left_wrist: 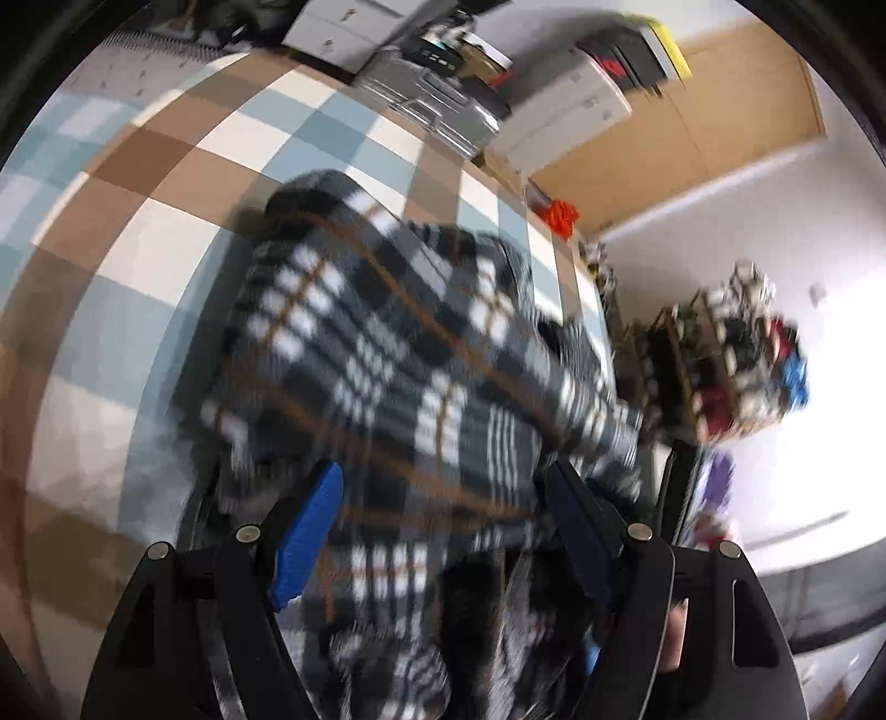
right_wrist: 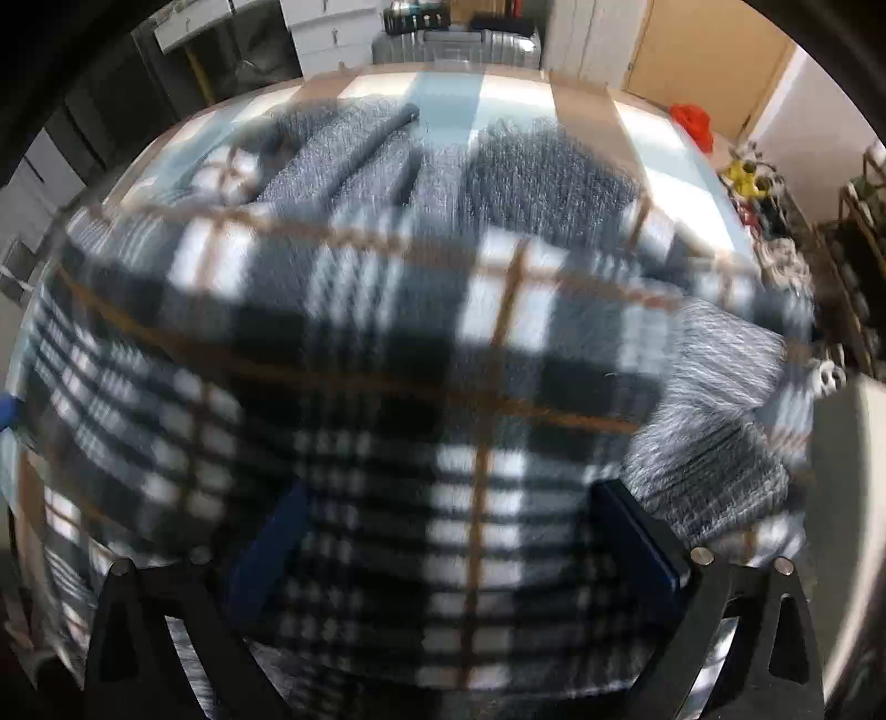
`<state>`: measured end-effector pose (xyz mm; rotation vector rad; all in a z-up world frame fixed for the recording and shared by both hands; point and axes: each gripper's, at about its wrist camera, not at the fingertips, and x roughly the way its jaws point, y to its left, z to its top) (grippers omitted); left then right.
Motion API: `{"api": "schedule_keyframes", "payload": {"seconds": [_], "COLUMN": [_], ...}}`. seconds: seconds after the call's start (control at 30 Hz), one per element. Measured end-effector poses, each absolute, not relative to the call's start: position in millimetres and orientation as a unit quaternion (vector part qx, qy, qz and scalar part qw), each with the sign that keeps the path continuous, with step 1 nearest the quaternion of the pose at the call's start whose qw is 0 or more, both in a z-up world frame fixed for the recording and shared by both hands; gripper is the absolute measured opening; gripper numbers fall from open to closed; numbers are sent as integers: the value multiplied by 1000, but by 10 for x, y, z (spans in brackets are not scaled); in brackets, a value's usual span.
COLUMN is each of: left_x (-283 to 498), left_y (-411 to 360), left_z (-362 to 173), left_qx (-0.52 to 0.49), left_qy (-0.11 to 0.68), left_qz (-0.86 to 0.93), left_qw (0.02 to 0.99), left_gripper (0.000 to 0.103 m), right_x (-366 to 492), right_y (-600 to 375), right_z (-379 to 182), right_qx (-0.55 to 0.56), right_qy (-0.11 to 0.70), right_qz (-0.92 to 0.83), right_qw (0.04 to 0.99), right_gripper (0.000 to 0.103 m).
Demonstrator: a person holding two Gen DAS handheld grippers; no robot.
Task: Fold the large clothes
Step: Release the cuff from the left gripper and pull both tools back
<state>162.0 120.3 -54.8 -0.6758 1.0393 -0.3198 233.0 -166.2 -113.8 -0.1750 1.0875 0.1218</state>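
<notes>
Left wrist view, left to right: checked tablecloth in brown, cream and pale blue (left_wrist: 183,183) covering the work surface. At centre, black-and-white plaid flannel garment with tan stripes (left_wrist: 387,343), bunched on the cloth and blurred. Left gripper (left_wrist: 443,498) at the lower edge, blue-padded fingers (left_wrist: 310,531) spread wide, plaid fabric lying between them; whether the fabric is pinched cannot be told. Above centre, silver ribbed hard-shell suitcase (left_wrist: 437,105) past the far edge of the cloth, white box (left_wrist: 565,105) just beside it. Further right, small red bundle (left_wrist: 560,215) at the cloth's edge, tan wooden door (left_wrist: 720,111) behind it. Far right, wooden rack stuffed with mixed items (left_wrist: 731,365) against a white wall.

Right wrist view, left to right: same tablecloth (right_wrist: 448,94) visible along the far edge. Plaid garment (right_wrist: 387,360) filling most of the frame, its grey fleece lining (right_wrist: 542,183) turned up at the top and at the right. Right gripper (right_wrist: 448,537) at the lower edge, dark blue fingers (right_wrist: 637,531) set well apart with a fold of plaid draped over the gap; grip state cannot be told. Suitcase (right_wrist: 448,44) at top centre. Red bundle (right_wrist: 692,119) at upper right.
</notes>
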Motion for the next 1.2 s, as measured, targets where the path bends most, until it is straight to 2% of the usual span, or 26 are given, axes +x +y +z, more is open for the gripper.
{"api": "schedule_keyframes", "payload": {"seconds": [0.1, 0.3, 0.37, 0.57, 0.63, 0.7, 0.9, 1.1, 1.2], "left_x": [1356, 783, 624, 338, 324, 344, 391, 450, 376], "left_y": [1175, 1015, 949, 866, 839, 819, 657, 625, 515], "left_z": [-340, 43, 83, 73, 16, -77, -305, -364, -254], "left_qx": [-271, -179, -155, -102, -94, -85, -19, -18, 16], "left_qy": [479, 415, 392, 344, 338, 340, 332, 327, 287], "left_qz": [-95, -47, -37, -6, 5, 16, 19, 6, 3], "left_qw": [830, 891, 906, 933, 936, 936, 943, 945, 958], "left_gripper": [72, 74, 79, 81, 88, 92, 93, 93, 93], "right_x": [2117, 1073, 735, 241, 192, 249, 473, 497, 498], "right_y": [-1668, -1667, -1638, -1547, -1557, -1498, -1568, -1562, -1570], "right_z": [-986, -161, -17, -25, -120, -257, -496, -563, -553], "right_qx": [-64, 29, 55, 109, 114, 109, 124, 78, 73], "right_qy": [517, 374, 322, 222, 201, 218, 283, 278, 259], "right_qz": [26, 86, 103, 149, 166, 168, 176, 153, 146], "right_qw": [853, 923, 939, 957, 959, 955, 935, 945, 952], "right_gripper": [102, 103, 103, 103, 103, 103, 103, 103, 103]}}
